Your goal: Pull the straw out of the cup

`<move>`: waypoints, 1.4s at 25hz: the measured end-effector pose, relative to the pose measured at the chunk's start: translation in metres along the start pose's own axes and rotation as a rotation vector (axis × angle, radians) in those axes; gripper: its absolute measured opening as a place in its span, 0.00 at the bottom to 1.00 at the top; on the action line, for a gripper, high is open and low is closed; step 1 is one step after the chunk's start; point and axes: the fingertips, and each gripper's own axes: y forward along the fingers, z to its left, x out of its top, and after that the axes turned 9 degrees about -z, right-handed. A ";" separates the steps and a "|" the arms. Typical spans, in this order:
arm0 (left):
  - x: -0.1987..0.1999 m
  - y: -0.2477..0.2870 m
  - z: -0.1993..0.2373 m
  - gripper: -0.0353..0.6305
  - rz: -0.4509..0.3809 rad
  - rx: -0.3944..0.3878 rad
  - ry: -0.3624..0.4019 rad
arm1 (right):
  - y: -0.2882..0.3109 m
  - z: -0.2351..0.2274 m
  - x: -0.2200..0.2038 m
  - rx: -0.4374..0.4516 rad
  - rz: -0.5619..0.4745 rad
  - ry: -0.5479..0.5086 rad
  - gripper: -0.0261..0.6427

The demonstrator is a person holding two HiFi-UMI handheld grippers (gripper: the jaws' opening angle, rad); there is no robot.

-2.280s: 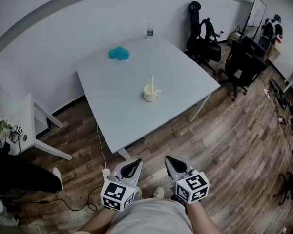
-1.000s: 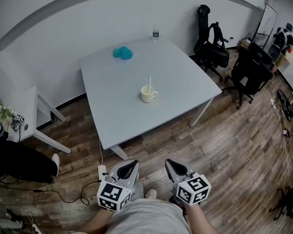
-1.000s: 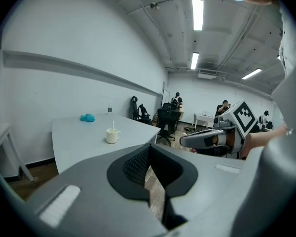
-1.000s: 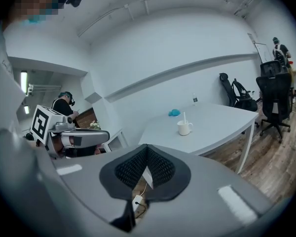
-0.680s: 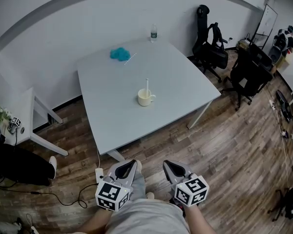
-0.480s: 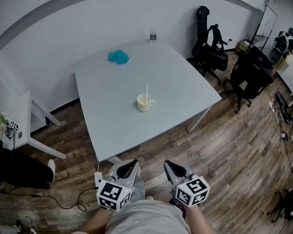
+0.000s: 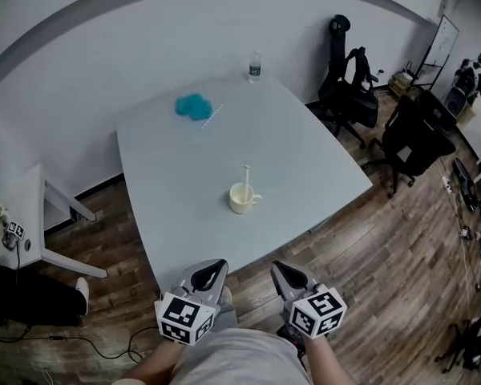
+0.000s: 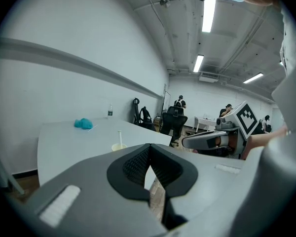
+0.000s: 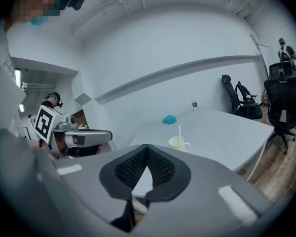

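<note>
Stepping closer than a moment ago, the person brings the desk [image 7: 168, 159] edge near the left gripper [image 7: 209, 268] and right gripper [image 7: 282, 270]. Both jaws are clenched on nothing. The straw [image 7: 246, 175] stands in the cup [image 7: 241, 200], mid-desk, probably too far to grab yet.

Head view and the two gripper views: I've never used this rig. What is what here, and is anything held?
No robot: a person holds a two-jaw claw in each hand. The head view looks down from the person's head; the left claw and right claw show at its bottom, short of the table. The left gripper view and right gripper view come from cameras riding on each claw, looking along its jaws. On the table: a cup with a straw standing in it, a blue bundle and a bottle toward the far edge. Both claws are shut and empty.
</note>
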 end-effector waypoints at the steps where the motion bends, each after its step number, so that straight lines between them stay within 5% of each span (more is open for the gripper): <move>1: 0.003 0.006 0.009 0.08 0.002 -0.001 0.001 | 0.010 -0.003 0.004 -0.001 -0.003 0.000 0.05; 12: 0.029 0.052 0.081 0.08 0.003 -0.033 0.017 | 0.091 -0.024 0.042 -0.024 -0.034 -0.018 0.05; 35: 0.027 0.114 0.107 0.08 0.023 0.069 -0.053 | 0.142 -0.086 0.054 0.058 0.072 -0.045 0.05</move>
